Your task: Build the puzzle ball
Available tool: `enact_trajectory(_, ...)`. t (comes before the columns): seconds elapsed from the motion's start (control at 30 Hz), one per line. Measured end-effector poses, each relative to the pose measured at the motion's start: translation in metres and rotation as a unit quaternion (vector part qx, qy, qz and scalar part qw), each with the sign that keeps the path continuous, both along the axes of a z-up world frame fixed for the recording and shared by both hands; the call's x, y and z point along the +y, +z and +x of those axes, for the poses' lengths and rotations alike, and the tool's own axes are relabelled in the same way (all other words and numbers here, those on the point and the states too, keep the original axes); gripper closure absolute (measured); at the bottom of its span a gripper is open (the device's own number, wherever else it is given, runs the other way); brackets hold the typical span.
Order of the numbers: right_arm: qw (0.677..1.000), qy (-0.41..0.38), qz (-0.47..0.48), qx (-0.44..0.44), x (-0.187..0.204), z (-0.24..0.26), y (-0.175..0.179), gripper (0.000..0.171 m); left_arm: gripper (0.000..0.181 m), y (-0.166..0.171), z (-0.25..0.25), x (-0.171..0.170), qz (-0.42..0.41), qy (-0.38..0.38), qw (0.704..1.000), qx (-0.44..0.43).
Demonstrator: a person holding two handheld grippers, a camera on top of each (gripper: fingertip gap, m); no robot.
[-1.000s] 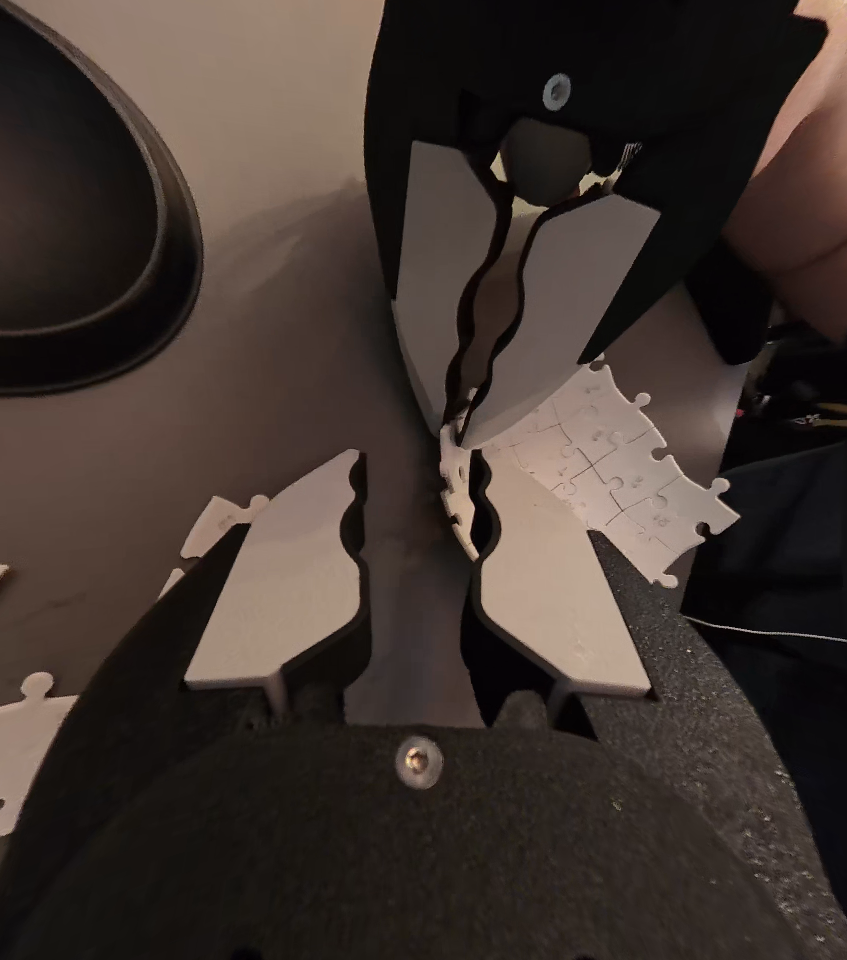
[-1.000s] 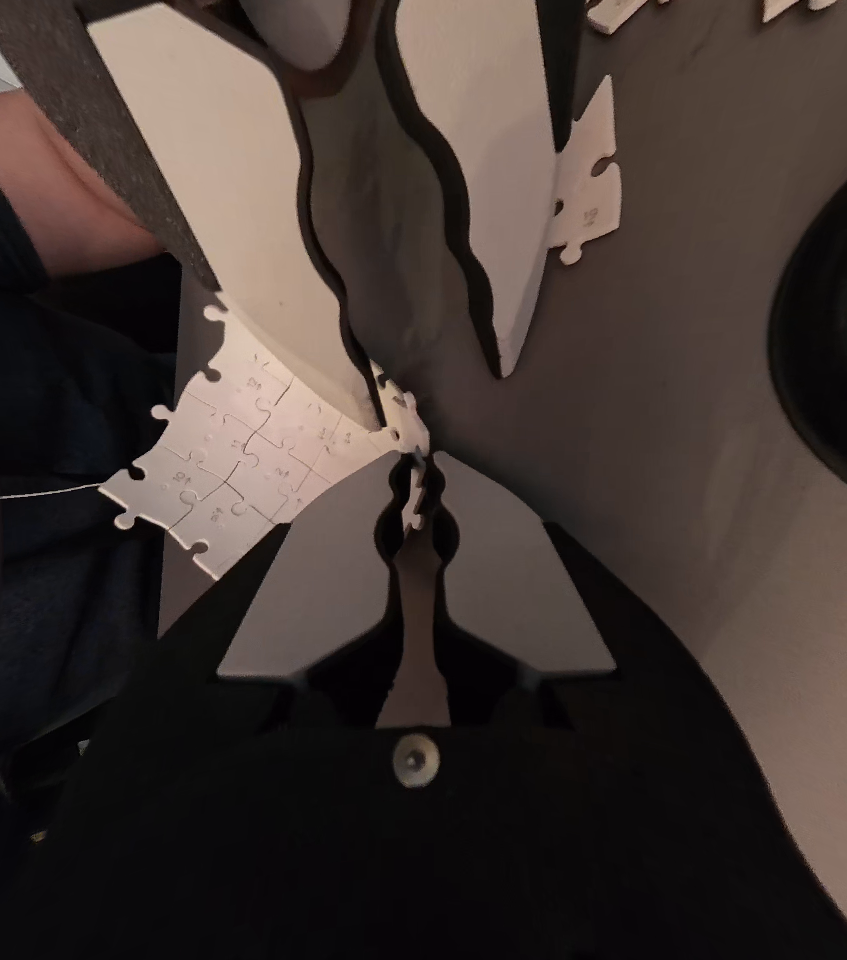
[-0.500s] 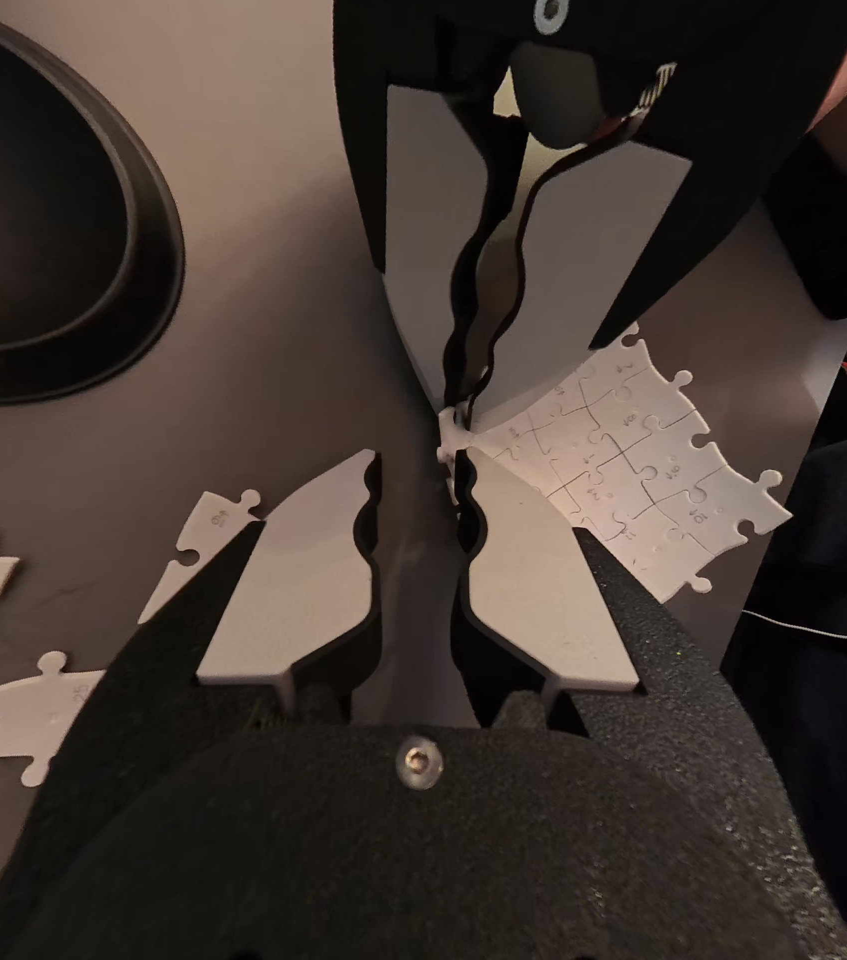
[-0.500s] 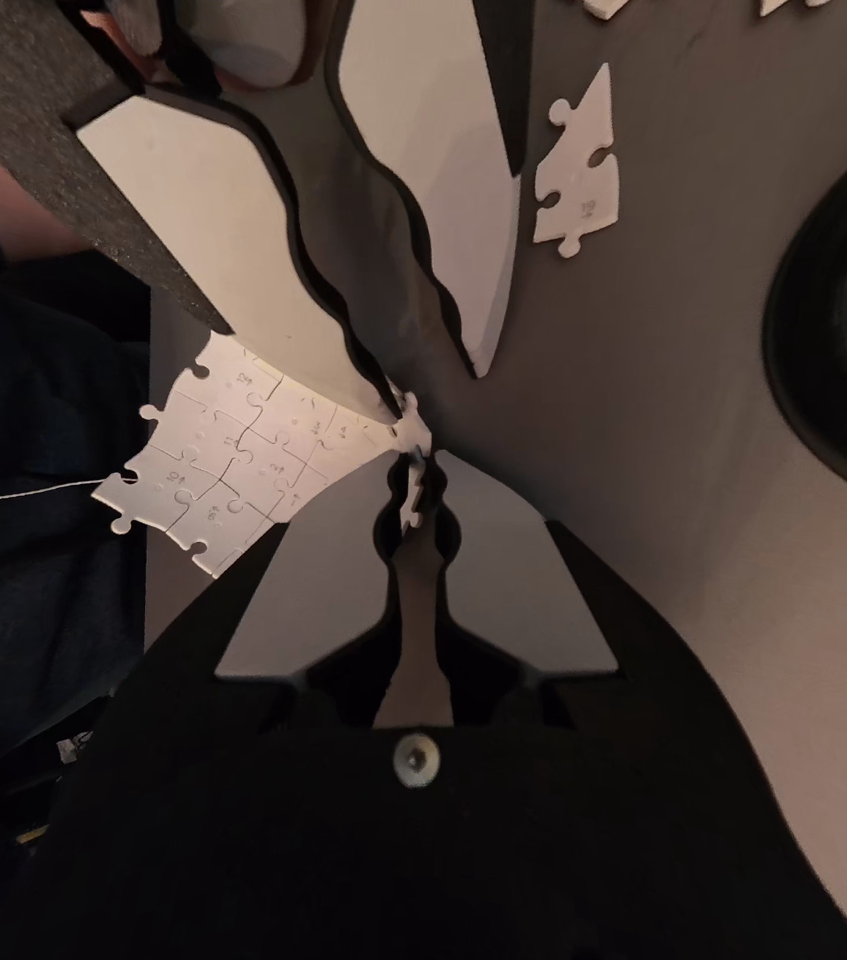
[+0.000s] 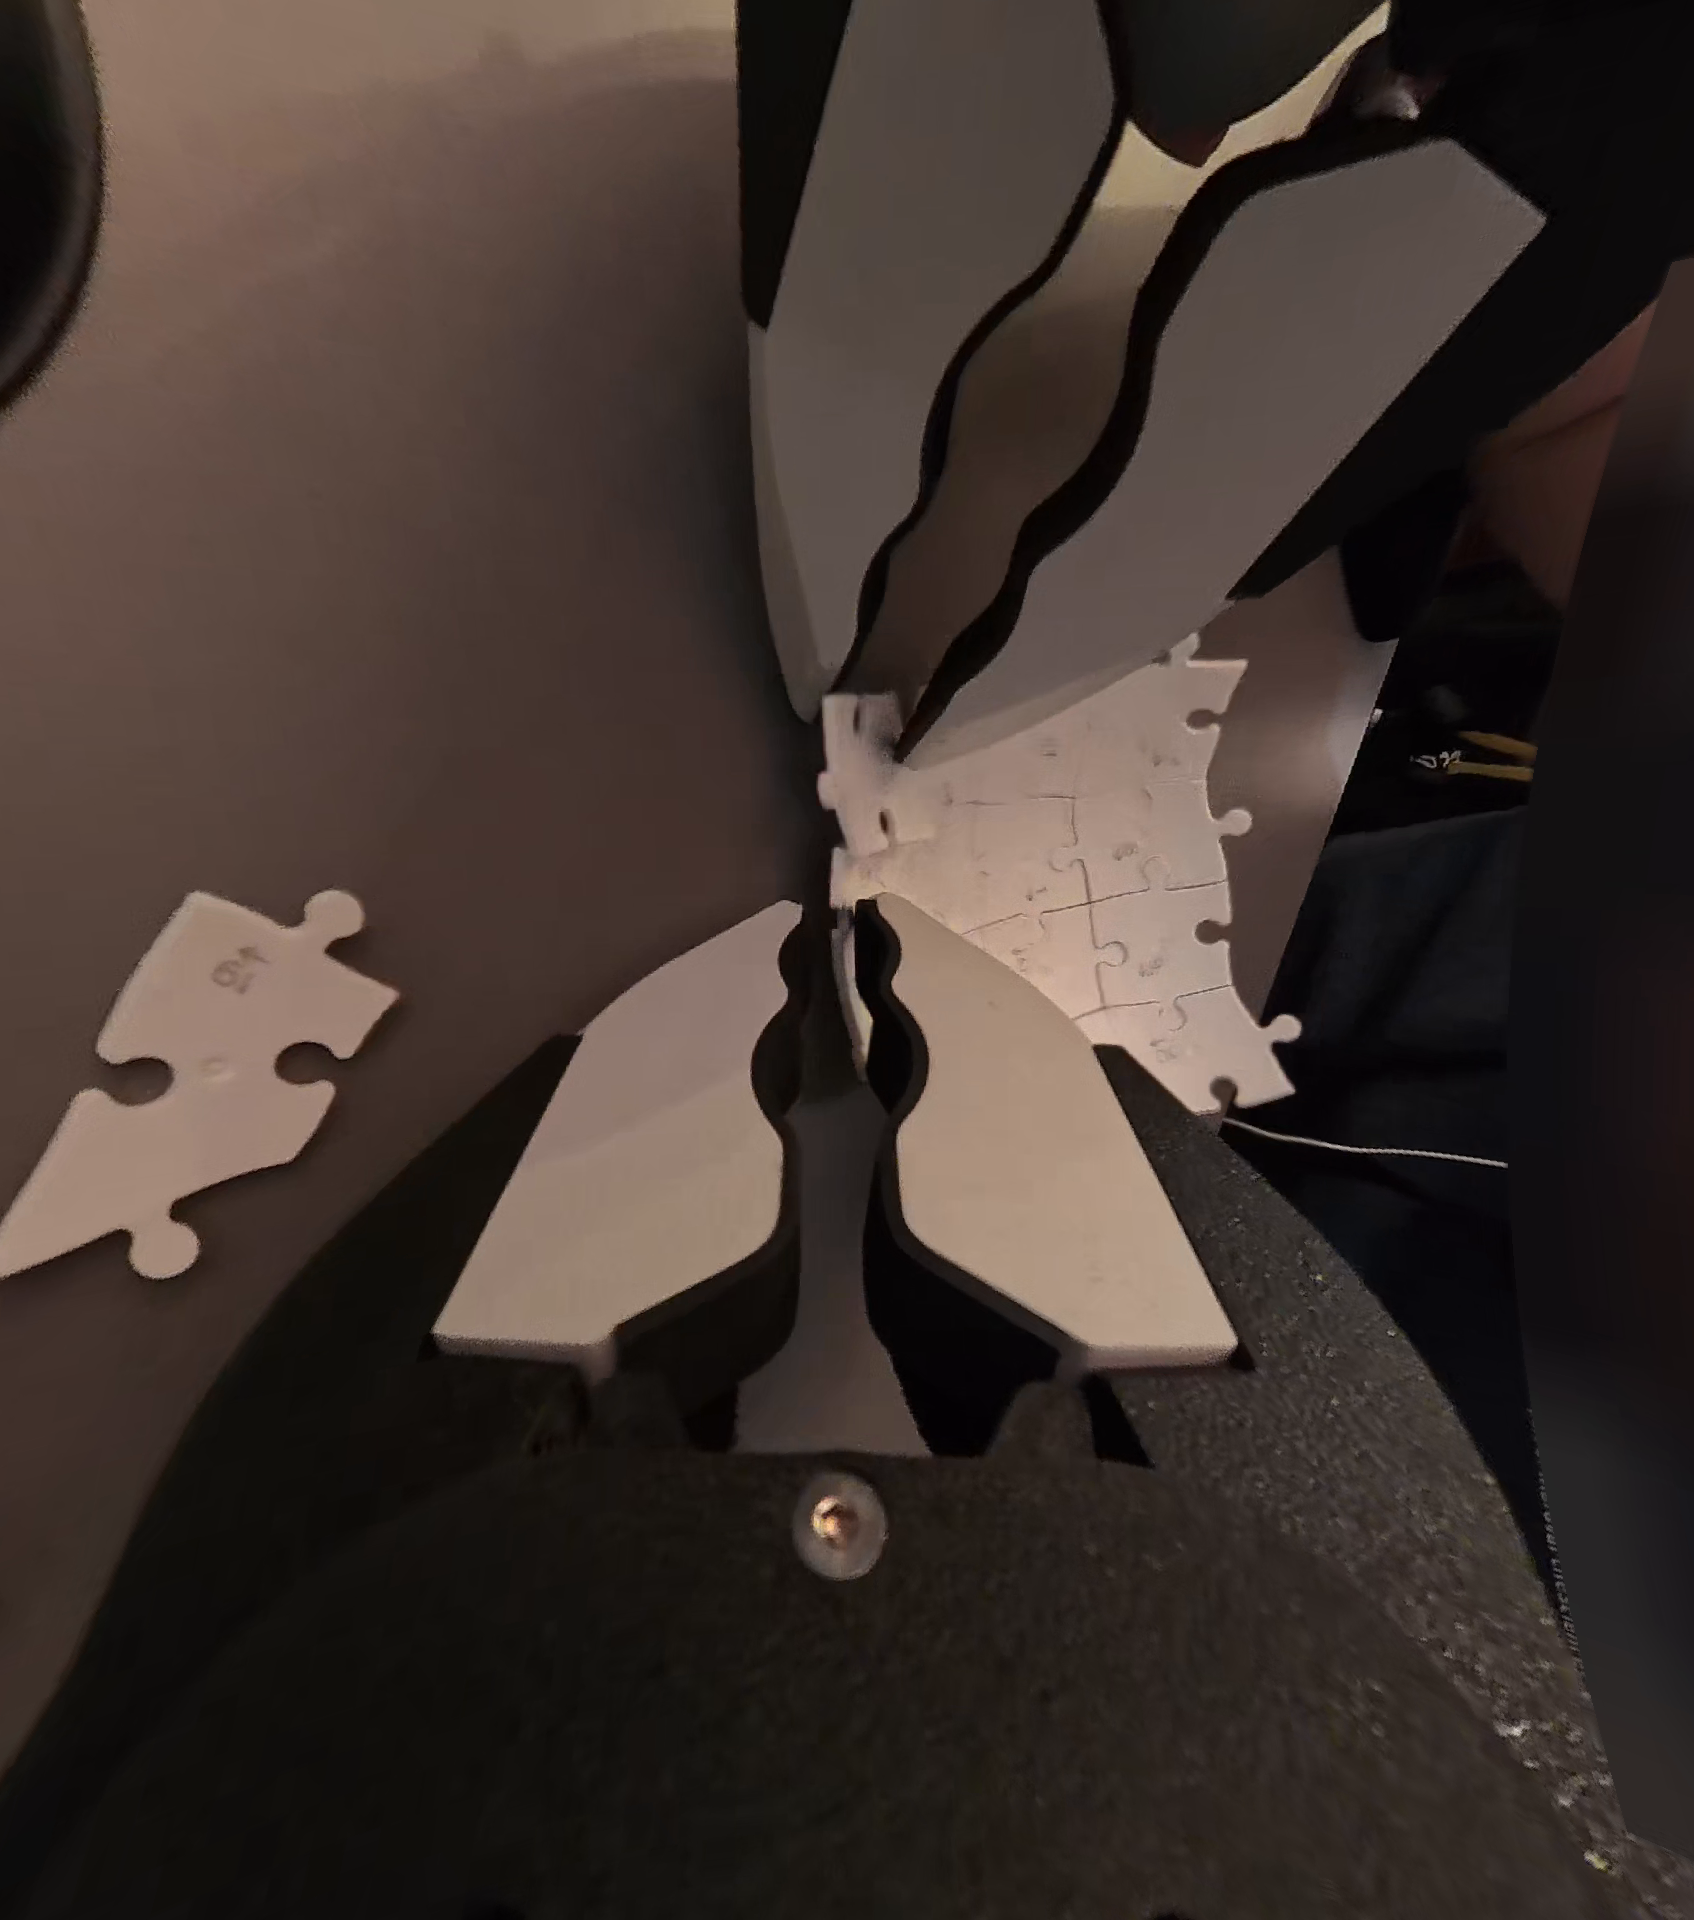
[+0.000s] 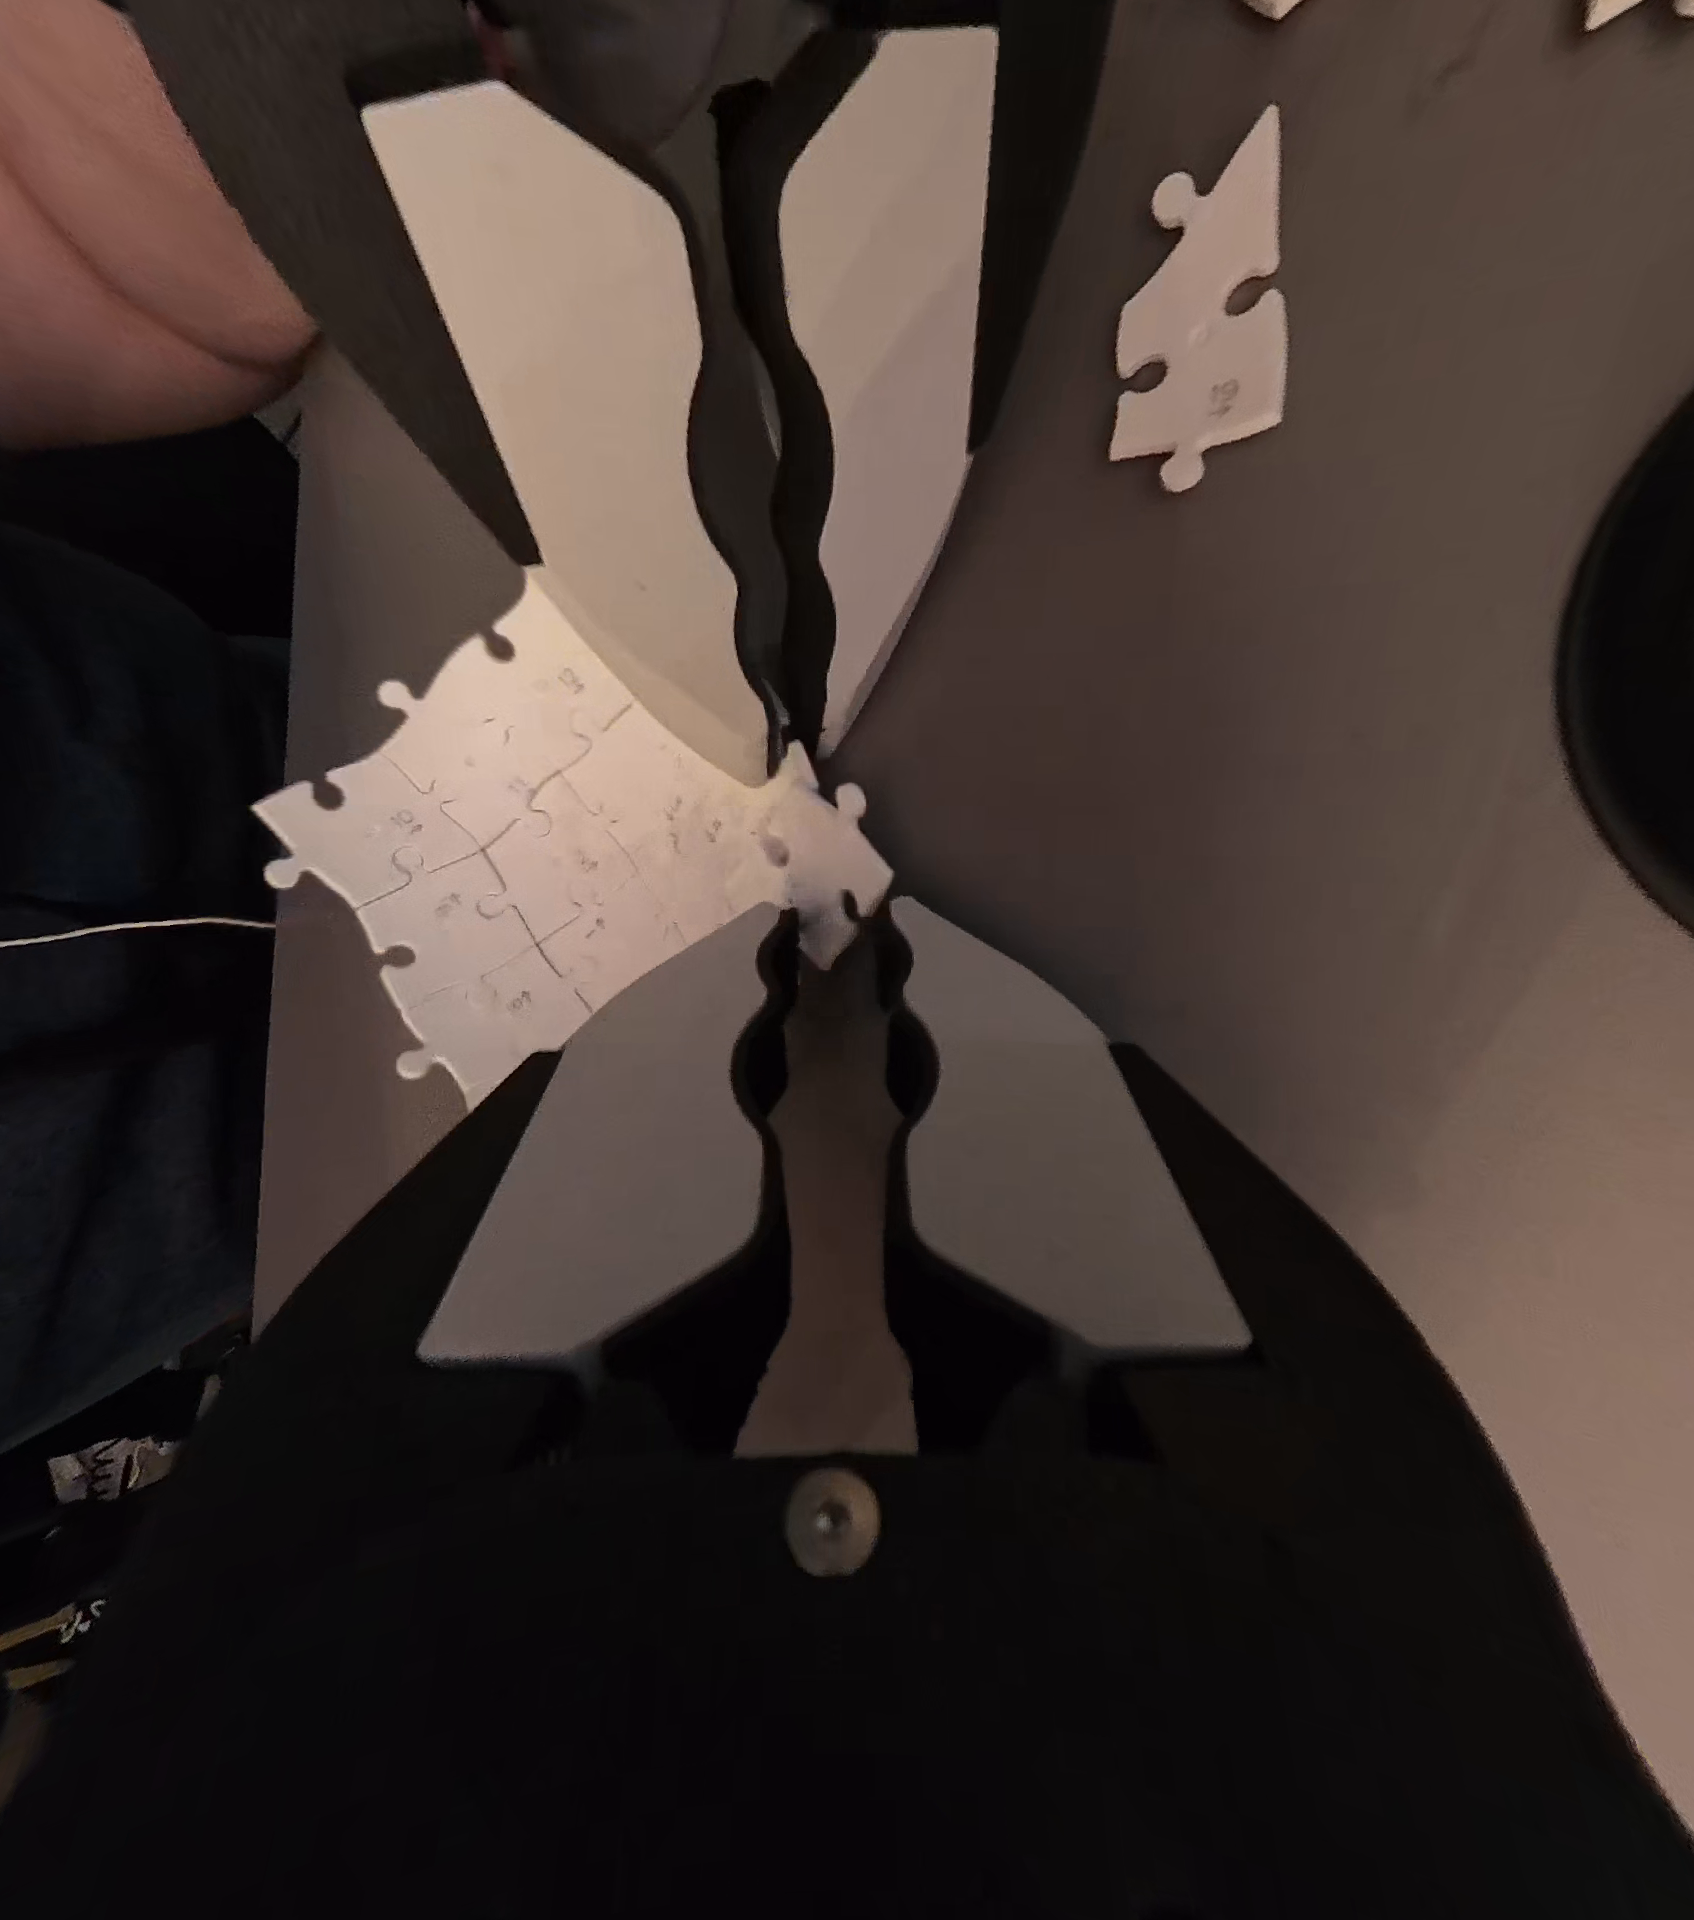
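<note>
Dim, warm indoor light in both wrist views; brightest on the assembled puzzle section (image 5: pixel 1123 894), table (image 5: pixel 407 520) in soft grey shadow, wide-angle bending and slight motion blur at edges, near gripper bodies underexposed.

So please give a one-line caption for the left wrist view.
Two hand-held grippers, left and right, pinch the corner of a joined white puzzle sheet; a loose piece lies nearby.

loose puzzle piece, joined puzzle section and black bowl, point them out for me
loose puzzle piece (image 5: pixel 199 1081), left wrist view, middle of its flat face
joined puzzle section (image 6: pixel 521 862), right wrist view, centre of the assembled sheet
black bowl (image 6: pixel 1643 727), right wrist view, its dark rim
</note>
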State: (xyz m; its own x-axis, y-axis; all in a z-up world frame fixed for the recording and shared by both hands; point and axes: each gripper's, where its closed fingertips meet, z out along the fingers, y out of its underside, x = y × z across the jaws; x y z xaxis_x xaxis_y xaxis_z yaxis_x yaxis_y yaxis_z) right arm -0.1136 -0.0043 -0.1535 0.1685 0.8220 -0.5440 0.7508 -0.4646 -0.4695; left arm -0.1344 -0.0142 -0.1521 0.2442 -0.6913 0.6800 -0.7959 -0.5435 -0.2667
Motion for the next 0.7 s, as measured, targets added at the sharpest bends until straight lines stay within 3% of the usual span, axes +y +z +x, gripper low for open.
enact_trajectory(0.5, 0.999, 0.005, -0.046, 0.001, -0.008, 0.0, -0.001, 0.162, 0.178, 0.001, 0.002, -0.007, -0.056, 0.003, 0.998, -0.005)
enact_trajectory(0.7, 0.999, -0.015, -0.036, -0.031, -0.005, 0.006, -0.001, 0.163, 0.172, 0.003, 0.001, 0.004, -0.034, 0.024, 0.999, -0.01)
